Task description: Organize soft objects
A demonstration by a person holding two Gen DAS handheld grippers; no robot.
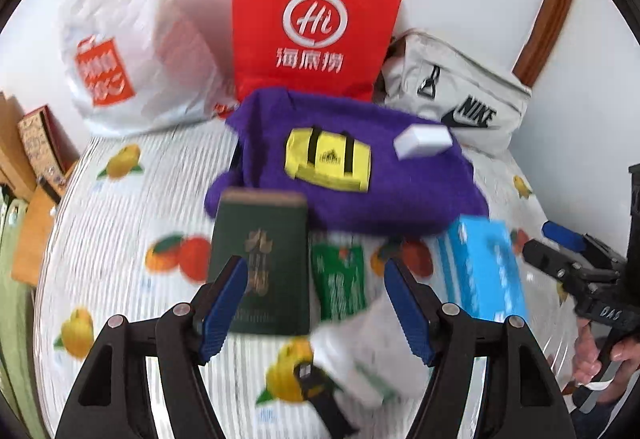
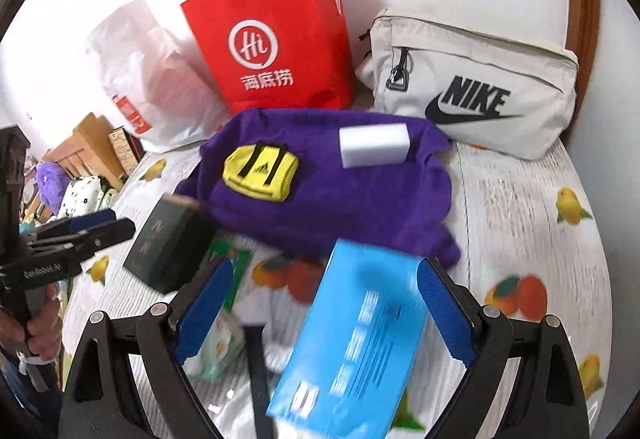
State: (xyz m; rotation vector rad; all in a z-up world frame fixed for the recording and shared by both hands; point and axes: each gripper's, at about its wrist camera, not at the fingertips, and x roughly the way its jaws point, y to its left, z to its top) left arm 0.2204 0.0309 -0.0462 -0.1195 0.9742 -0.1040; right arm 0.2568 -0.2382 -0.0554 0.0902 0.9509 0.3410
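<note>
A folded purple garment (image 1: pixel 400 195) (image 2: pixel 360 191) lies on the fruit-print bedspread (image 1: pixel 120 231). On top of it rest a yellow folded cloth with black stripes (image 1: pixel 328 159) (image 2: pixel 262 173) and a white sponge block (image 1: pixel 422 141) (image 2: pixel 374 145). My left gripper (image 1: pixel 315 265) (image 2: pixel 112 225) hovers open over a dark green box (image 1: pixel 260 259) (image 2: pixel 168 247), gripping nothing. My right gripper (image 2: pixel 324 263) (image 1: pixel 560 247) is open above a light blue box (image 2: pixel 360 339) (image 1: pixel 484 267), and its pads do not press on it.
A red paper bag (image 1: pixel 316 23) (image 2: pixel 272 39), a white plastic bag (image 1: pixel 120 39) (image 2: pixel 152 79) and a pale Nike pouch (image 1: pixel 460 95) (image 2: pixel 476 87) stand against the wall. A green packet (image 1: pixel 340 279) and a white tissue pack (image 1: pixel 368 351) lie near the front. Wooden furniture (image 1: pixel 28 167) is at the left.
</note>
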